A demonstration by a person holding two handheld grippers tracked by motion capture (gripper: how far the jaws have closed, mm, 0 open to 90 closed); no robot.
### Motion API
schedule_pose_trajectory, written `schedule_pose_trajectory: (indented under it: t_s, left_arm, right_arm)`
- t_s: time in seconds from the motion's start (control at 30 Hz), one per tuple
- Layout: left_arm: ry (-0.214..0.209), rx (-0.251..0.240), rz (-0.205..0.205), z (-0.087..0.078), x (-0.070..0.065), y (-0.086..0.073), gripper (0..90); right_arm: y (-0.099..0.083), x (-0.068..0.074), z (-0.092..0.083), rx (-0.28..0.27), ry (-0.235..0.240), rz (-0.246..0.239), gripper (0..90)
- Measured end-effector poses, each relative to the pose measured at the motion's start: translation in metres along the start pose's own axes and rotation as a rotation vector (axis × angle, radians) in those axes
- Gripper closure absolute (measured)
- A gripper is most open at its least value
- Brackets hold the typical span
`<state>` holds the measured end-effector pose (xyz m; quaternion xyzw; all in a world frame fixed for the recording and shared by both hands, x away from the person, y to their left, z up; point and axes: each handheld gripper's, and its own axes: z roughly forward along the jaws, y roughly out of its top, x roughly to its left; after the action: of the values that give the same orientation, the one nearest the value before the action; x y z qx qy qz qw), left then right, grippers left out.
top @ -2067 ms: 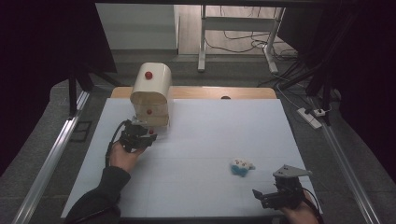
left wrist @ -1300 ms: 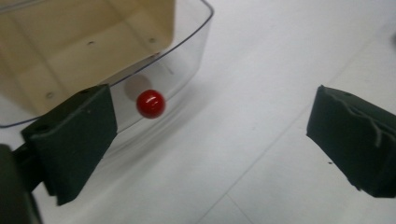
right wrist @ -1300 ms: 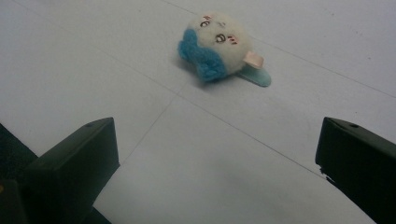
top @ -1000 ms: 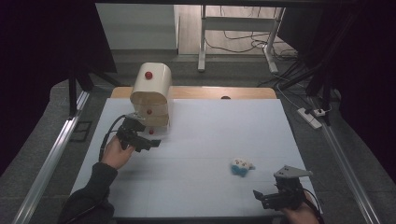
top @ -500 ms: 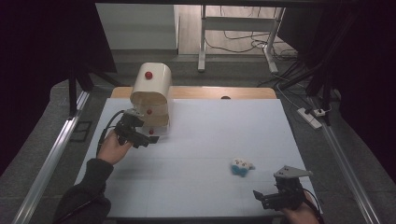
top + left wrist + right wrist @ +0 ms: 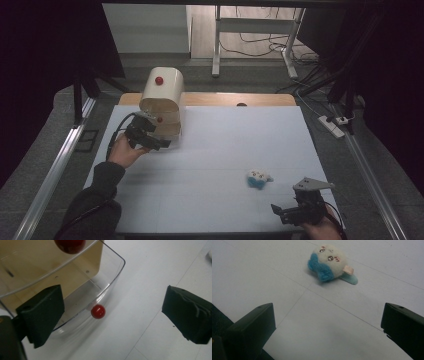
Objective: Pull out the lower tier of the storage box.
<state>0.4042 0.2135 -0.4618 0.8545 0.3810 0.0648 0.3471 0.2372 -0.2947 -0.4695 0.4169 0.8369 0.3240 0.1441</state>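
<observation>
A small white-and-blue plush toy (image 6: pixel 259 178) lies on the white bench (image 6: pixel 225 150), just ahead of the right gripper (image 6: pixel 287 212), jaws spread. The left gripper (image 6: pixel 159 143), jaws spread, sits beside a cream domed box's (image 6: pixel 161 100) clear drawer (image 6: pixel 100 290).

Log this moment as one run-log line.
left gripper: open, at clear drawer of cream cabinet | red knob between jaws, ungrasped | right gripper: open, idle near plush toy | table
</observation>
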Motion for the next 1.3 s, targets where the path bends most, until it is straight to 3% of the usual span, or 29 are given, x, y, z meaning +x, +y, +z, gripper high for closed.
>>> schedule_pose_trajectory:
  t_s: [0.3, 0.57, 0.93, 1.07, 1.17, 1.3]
  left_arm:
    - [0.062, 0.065, 0.035, 0.010, 0.002, 0.004, 28.6]
    - [0.089, 0.066, -0.005, 0.008, 0.005, 0.002, 55.8]
    - [0.062, 0.076, 0.014, 0.007, 0.001, -0.007, 60.2]
    - [0.039, 0.062, -0.001, 0.006, -0.001, -0.013, 60.6]
    - [0.018, 0.035, -0.038, 0.002, 0.001, -0.018, 68.4]
    - [0.024, 0.030, -0.033, 0.002, -0.002, -0.022, 68.8]
  right_arm:
    - [0.000, 0.000, 0.000, 0.002, 0.002, 0.001, 0.0]
    - [0.000, 0.000, 0.000, 0.003, 0.003, 0.001, 0.0]
    - [0.000, 0.000, 0.000, 0.003, 0.006, 0.002, 0.0]
    - [0.000, -0.001, 0.000, 0.002, 0.005, 0.003, 0.0]
    - [0.000, -0.001, 0.000, 0.002, 0.005, 0.005, 0.0]
    - [0.000, 0.000, 0.000, 0.007, 0.005, 0.002, 0.0]
